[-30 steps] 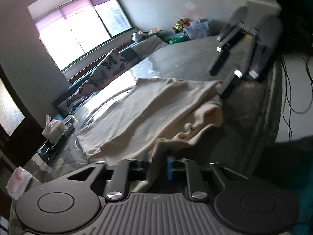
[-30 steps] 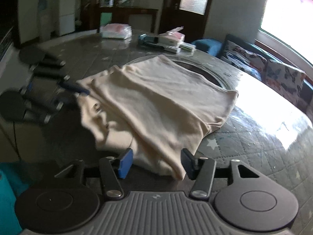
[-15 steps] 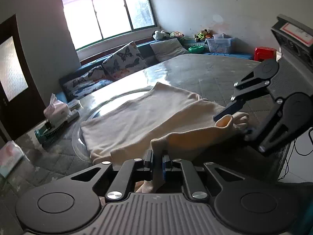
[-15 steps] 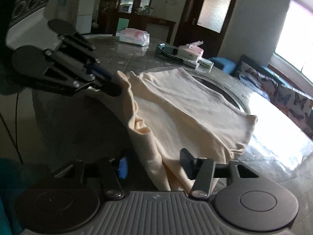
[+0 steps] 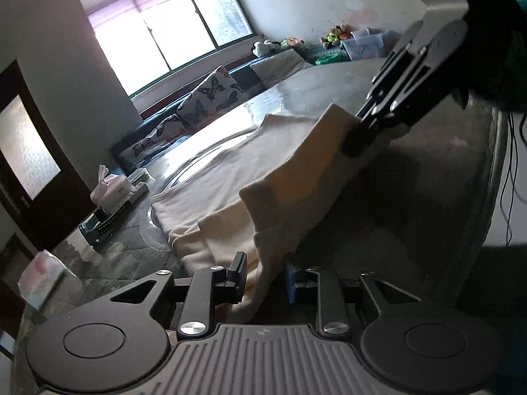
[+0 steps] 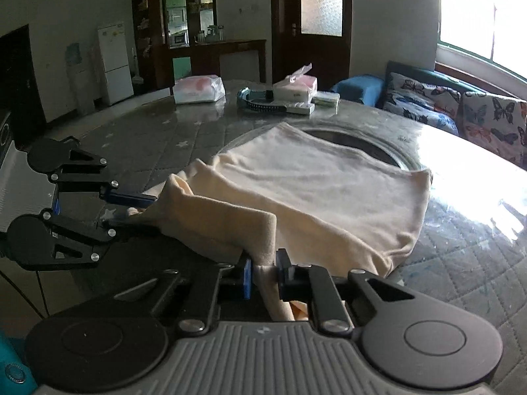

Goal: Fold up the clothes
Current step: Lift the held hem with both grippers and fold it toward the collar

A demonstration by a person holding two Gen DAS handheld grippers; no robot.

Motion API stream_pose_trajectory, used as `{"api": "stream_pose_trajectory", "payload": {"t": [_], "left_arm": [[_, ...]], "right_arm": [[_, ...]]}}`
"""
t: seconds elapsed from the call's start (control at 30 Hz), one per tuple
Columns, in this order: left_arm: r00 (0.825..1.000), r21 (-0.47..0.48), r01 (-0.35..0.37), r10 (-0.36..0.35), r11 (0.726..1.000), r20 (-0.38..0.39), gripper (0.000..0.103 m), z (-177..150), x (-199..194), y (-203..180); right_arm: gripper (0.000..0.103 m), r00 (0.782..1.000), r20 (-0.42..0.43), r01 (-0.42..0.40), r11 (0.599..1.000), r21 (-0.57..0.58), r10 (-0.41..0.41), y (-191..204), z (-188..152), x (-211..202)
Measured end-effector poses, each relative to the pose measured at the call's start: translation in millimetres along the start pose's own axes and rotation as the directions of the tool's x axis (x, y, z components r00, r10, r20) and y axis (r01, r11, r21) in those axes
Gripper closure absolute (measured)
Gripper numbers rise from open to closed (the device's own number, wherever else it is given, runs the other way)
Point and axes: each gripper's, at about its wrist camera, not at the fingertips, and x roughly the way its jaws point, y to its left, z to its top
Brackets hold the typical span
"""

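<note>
Stretching between both grippers, the cream knit fabric garment (image 6: 316, 194) is lying far of them; left gripper (image 5: 266, 276) is gaping around cloth, right gripper (image 6: 264, 271) is pinching its near edge.

Left gripper (image 5: 266, 276) with fingers apart, right gripper (image 6: 264, 275) clamped, both level.

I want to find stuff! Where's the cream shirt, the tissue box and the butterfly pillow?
cream shirt (image 6: 316, 177): right wrist view, flat middle of the cloth.
tissue box (image 6: 296, 86): right wrist view, its front side.
butterfly pillow (image 5: 210, 93): left wrist view, its patterned face.
</note>
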Motion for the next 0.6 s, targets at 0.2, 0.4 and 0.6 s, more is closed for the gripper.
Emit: {"api": "stream_pose_trajectory", "payload": {"t": [0.2,0.4,0.6], "left_arm": [[1.0,-0.045,0.0,0.001,0.999,0.01,0.098,-0.1,-7.7,7.5],[0.998,-0.068,-0.001,0.006,0.998,0.067,0.099,11.0,-35.5,10.0],[0.995,-0.063,0.023,-0.017,0.998,0.095,0.098,14.0,-74.1,-0.3]], "right_arm": [[0.093,1.0,0.022,0.017,1.0,0.009,-0.017,4.4,-7.1,-3.5],[0.094,0.994,0.097,0.049,0.999,-0.009,-0.048,14.2,-6.9,-26.4],[0.094,0.991,0.132,0.034,0.999,-0.025,-0.031,30.2,-14.0,-63.6]]}}
